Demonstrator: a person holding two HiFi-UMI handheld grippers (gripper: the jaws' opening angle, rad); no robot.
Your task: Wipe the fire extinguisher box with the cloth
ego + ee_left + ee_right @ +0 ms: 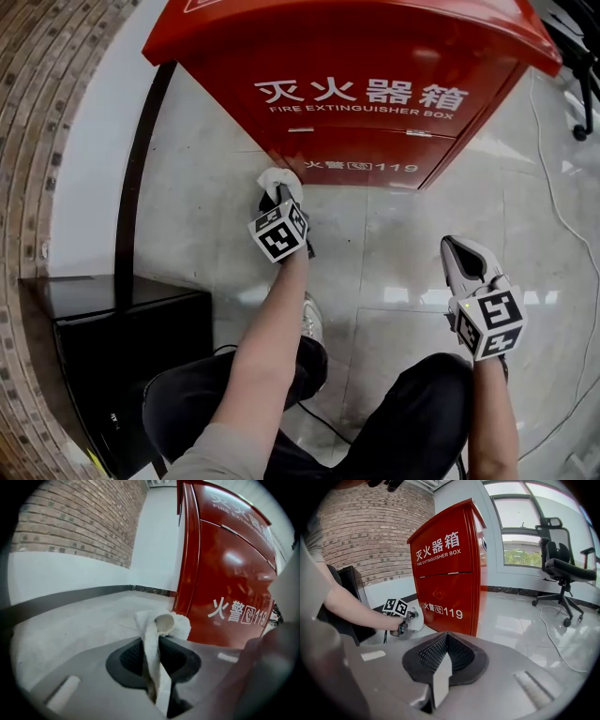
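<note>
Head view, steeply down: left hand-held gripper (277, 194) at the end of an outstretched bare forearm, low by the front left bottom corner of a tall red metal fire extinguisher box (356, 84) with white lettering. Clamped between its jaws, a crumpled white cloth (277, 177), bunched at the tip and right up against the lower front edge of the box near its left end; actual contact hard to tell. In the left gripper view, both dark ribbed pads (133, 656) closed on the cloth, a strip of it running down between them and a rolled wad poking out beyond the tips, just beside the left front edge of the box and above the glossy pale tiled floor (394, 262). Right hand-held gripper (463, 246) well apart from the box, held back over the floor to the right, above the person's knee in dark trousers. In the right gripper view, jaws fully together with nothing between them, pointed toward the box and the cloth at its base. A black-and-white marker cube (278, 231) on each hand-held gripper. Elsewhere: a low black cabinet (112, 347) against a brick wall (37, 141) at left, a black office chair (562, 569) by a window at right, a thin white cable (562, 225) across the floor.
</note>
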